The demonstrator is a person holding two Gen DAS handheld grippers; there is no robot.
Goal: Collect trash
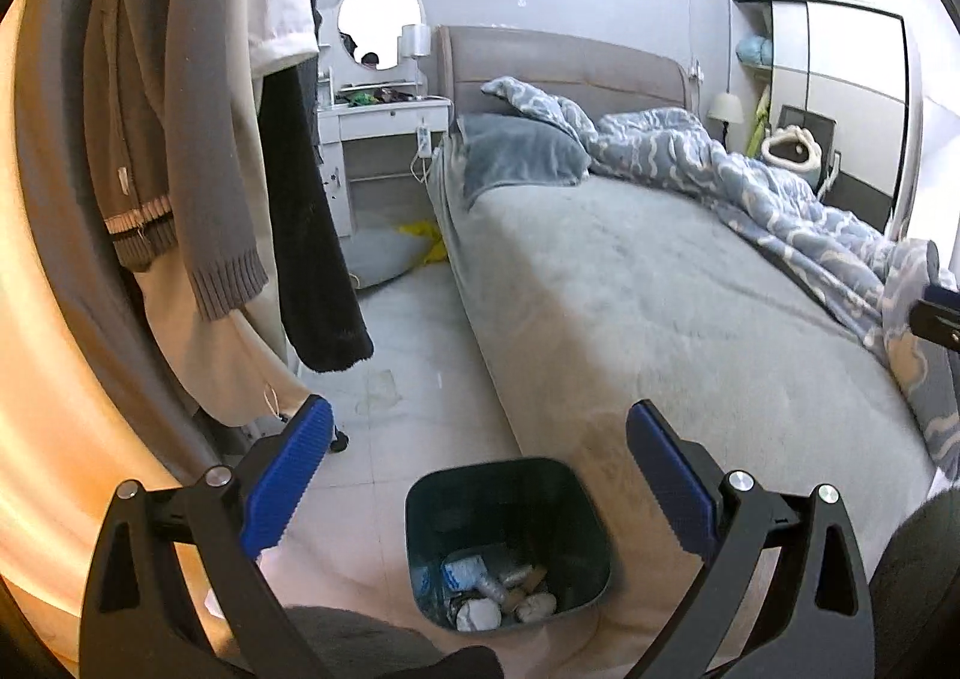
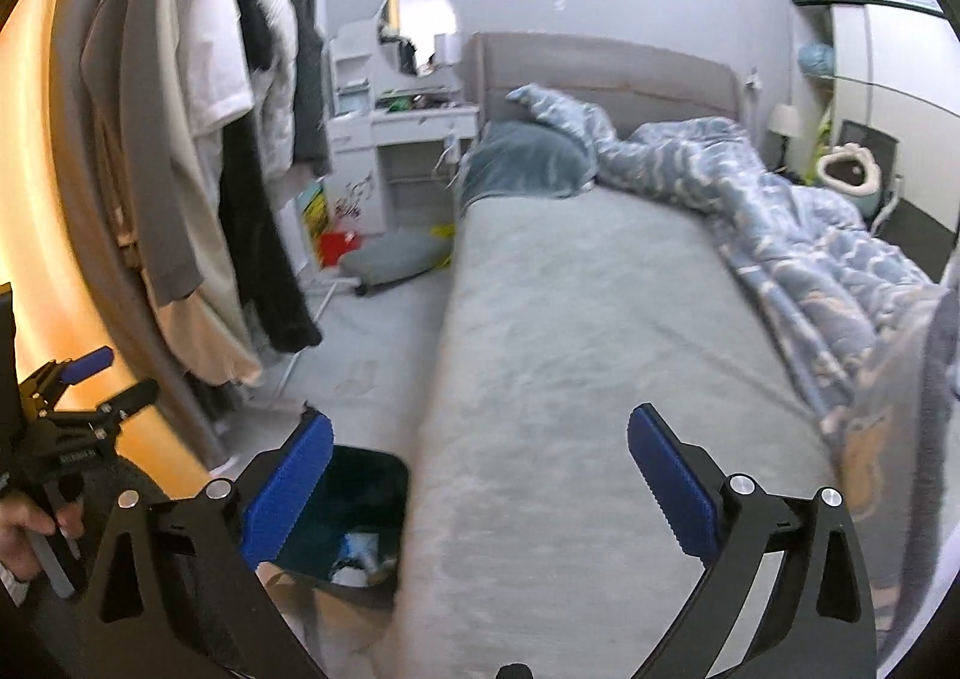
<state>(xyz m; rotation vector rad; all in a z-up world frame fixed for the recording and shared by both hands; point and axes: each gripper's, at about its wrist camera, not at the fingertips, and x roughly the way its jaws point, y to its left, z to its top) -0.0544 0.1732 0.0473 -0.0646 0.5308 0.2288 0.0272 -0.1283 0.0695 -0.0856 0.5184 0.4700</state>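
Hovering spread and empty, both tools, left tool point(image 1: 479, 475) and right tool point(image 2: 480, 475), flank the bin point(image 1: 591, 505) of apparently crumpled trash point(image 1: 498, 589); finding more comes next.

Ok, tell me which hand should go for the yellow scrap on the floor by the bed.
Probably left. Both grippers are open and empty, but the left gripper is over the aisle holding the yellow scrap; the right gripper is over the bed.

Your left gripper point(image 1: 480, 433) hangs above the bin point(image 1: 591, 529), jaws spread wide and empty. Your right gripper point(image 2: 480, 433), to the bin's right, is likewise agape, gripping nothing.
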